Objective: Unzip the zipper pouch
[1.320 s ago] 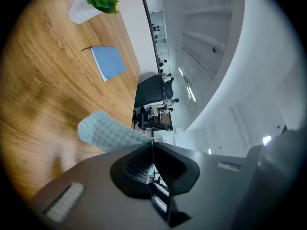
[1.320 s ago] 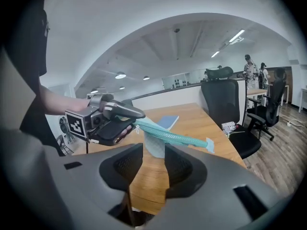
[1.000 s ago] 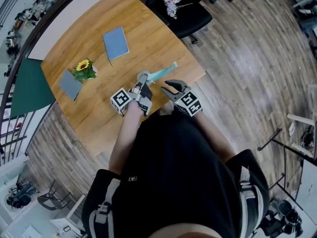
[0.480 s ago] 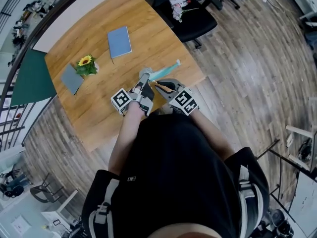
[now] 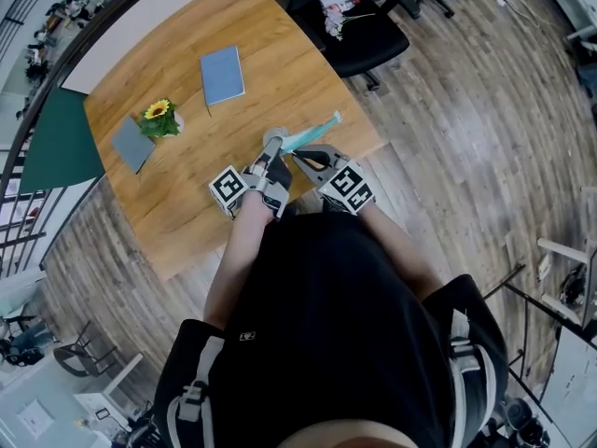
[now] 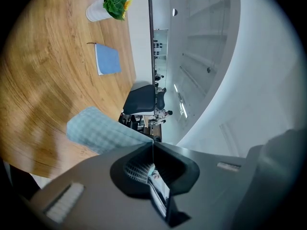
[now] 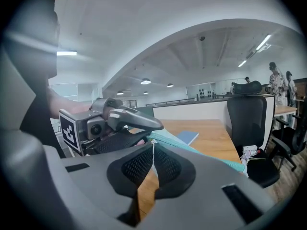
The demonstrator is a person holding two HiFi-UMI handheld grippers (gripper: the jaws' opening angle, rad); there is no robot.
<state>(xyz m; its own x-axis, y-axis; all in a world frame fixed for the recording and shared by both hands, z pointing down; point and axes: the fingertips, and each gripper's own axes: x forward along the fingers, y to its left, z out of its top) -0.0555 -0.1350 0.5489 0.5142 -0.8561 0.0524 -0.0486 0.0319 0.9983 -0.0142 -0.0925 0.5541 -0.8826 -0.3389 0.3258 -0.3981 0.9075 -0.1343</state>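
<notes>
The right gripper (image 5: 297,154) has just closed, apparently on the zipper pull (image 7: 153,144) of the pouch (image 5: 313,134). The left gripper (image 5: 270,145) clamps the pouch end. So thin a pinch may slip once pulled.

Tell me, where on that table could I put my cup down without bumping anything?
Barest is the wide table stretch between the grey pad, sunflower and near edge. Also free: between the blue notebook and the pouch. Crowded: the right corner, where the left tongs and right tongs grip the pouch.
</notes>
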